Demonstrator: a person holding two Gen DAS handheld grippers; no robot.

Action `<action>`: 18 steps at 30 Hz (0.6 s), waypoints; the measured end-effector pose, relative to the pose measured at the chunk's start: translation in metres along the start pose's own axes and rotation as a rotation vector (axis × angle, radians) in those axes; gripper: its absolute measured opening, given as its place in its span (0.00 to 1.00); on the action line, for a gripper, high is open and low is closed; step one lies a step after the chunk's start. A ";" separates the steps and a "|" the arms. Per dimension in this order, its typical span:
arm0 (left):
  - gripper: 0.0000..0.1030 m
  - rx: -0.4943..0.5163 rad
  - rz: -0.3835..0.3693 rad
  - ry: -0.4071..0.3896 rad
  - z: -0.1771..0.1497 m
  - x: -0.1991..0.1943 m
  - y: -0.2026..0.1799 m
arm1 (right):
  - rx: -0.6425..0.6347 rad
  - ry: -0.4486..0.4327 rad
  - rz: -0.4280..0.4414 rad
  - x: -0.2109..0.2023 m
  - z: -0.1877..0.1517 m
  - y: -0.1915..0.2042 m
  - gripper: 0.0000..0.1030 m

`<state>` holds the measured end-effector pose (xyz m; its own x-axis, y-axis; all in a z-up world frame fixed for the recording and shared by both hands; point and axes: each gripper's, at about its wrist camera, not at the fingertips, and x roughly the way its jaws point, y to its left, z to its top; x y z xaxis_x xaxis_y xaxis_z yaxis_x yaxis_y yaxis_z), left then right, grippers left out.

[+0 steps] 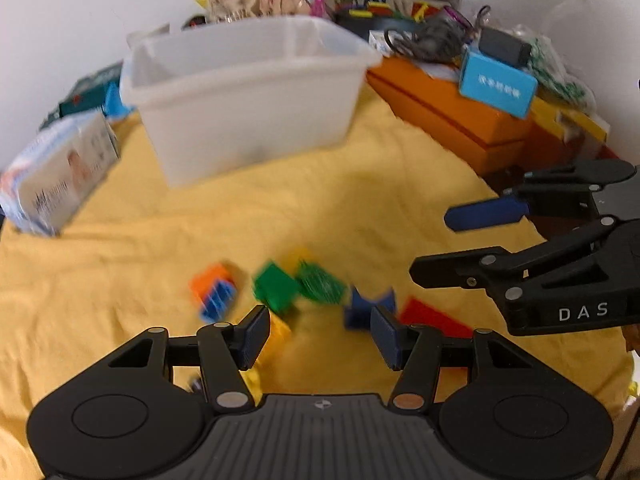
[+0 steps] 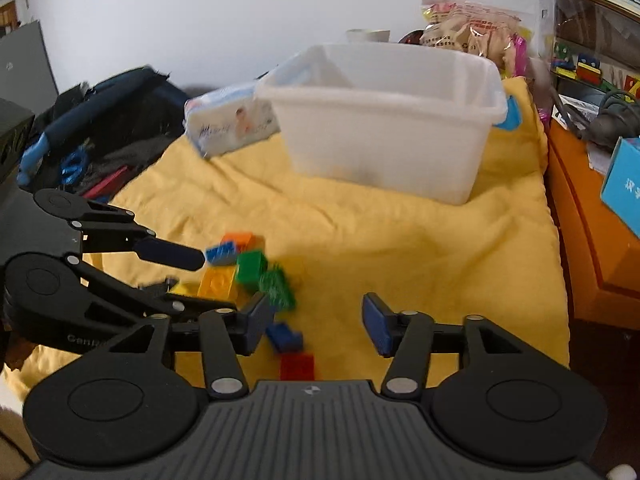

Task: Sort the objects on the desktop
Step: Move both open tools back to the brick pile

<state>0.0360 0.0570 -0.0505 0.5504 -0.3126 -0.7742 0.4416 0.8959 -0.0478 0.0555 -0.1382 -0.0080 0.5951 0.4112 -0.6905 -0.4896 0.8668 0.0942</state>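
A loose cluster of toy bricks lies on the yellow cloth (image 1: 360,208): an orange and blue brick (image 1: 214,290), green bricks (image 1: 298,286), a yellow brick (image 1: 278,330), a dark blue brick (image 1: 362,306) and a red brick (image 1: 432,316). My left gripper (image 1: 320,334) is open and empty, just in front of the cluster. My right gripper (image 2: 316,324) is open and empty, with the dark blue brick (image 2: 286,336) and red brick (image 2: 297,366) near its left finger. A white plastic bin (image 1: 244,96) stands behind the bricks; it also shows in the right wrist view (image 2: 384,120).
A wet-wipes pack (image 1: 56,172) lies left of the bin. Orange boxes (image 1: 452,116) with a blue box (image 1: 498,84) and cables stand at the right. A dark bag (image 2: 100,128) sits at the cloth's left edge. Snack bags and cluttered boxes line the back wall.
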 end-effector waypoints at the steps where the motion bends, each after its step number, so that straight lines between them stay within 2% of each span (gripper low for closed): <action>1: 0.58 -0.011 -0.005 0.007 -0.004 0.001 0.000 | -0.009 0.003 -0.006 -0.001 -0.003 0.002 0.57; 18: 0.58 -0.143 -0.003 0.085 -0.045 0.002 0.001 | -0.080 0.065 0.023 0.002 -0.036 0.023 0.59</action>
<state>0.0055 0.0721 -0.0803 0.4846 -0.2927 -0.8243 0.3348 0.9327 -0.1344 0.0223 -0.1283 -0.0330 0.5416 0.4097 -0.7340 -0.5539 0.8308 0.0551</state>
